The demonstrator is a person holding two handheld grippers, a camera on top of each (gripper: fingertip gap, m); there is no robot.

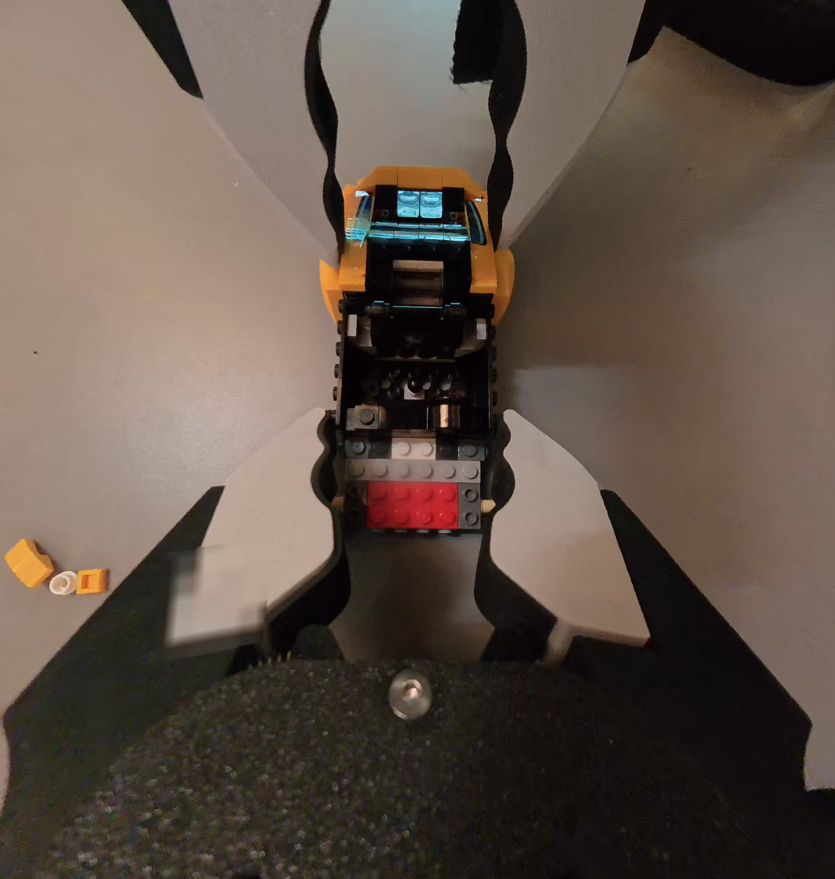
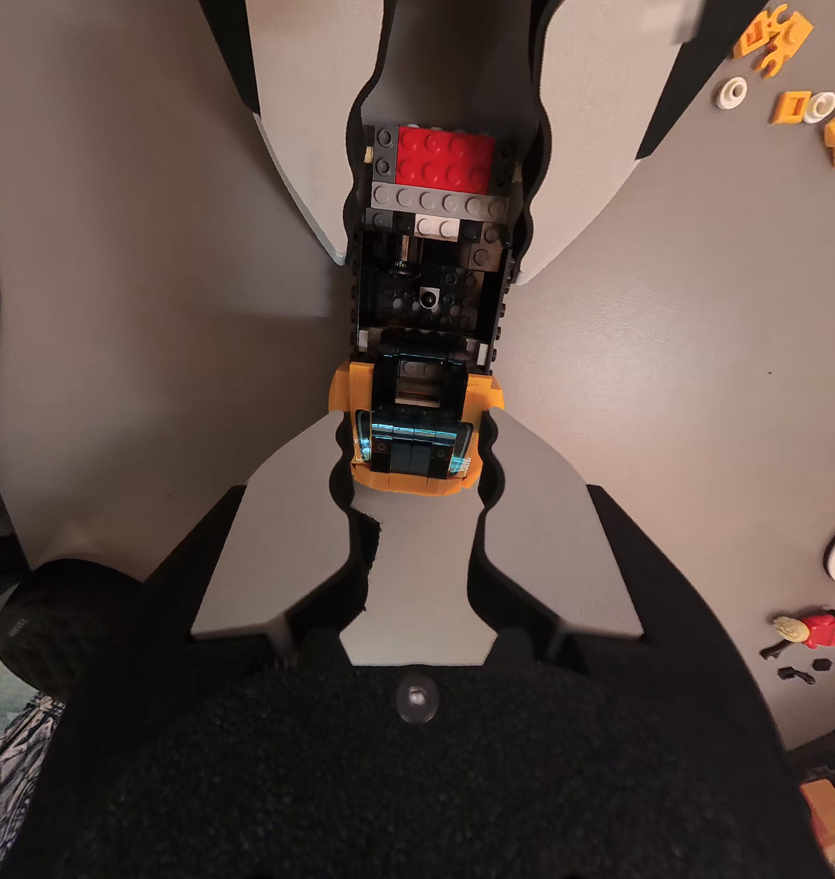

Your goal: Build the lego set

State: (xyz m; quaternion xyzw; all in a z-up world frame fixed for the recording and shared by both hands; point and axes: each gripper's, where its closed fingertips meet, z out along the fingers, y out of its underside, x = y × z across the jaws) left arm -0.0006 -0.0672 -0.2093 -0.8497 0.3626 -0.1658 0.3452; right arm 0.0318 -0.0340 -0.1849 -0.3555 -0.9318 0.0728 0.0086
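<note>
Between the two grippers, above a plain grey table (image 1: 120, 285), a half-built lego car (image 1: 413, 361) is held by both ends. The left gripper (image 1: 413, 475) reaches in level and straight along the car's length, its jaws narrowed onto the open chassis end, so that each of its fingers (image 1: 282, 499) presses a flank just beside the red brick (image 1: 413, 506) and the grey studded plates. Facing it from the opposite side, the right gripper (image 2: 415, 447) points back toward the left one, its jaws likewise drawn in and clamping the orange bodied end, where the dark windscreen and blue-tinted panels sit. In the right wrist view its fingers (image 2: 539, 499) hug the orange fenders on either side, and the left gripper appears at the top of that view around the red brick (image 2: 446, 159). The two tools therefore lie nearly in one line, nose to nose, with the car (image 2: 425, 304) spanning the gap and its black studded interior open to the cameras. Whether the car rests on the table or hangs just clear of it cannot be told. Loose parts lie well apart from the model: an orange curved piece (image 1: 29, 562), a white round stud (image 1: 63, 582) and a small orange tile (image 1: 92, 581) touching in a row, while in the right wrist view a red minifigure (image 2: 822, 630) lies near the table's edge with small black bits beside it.
</note>
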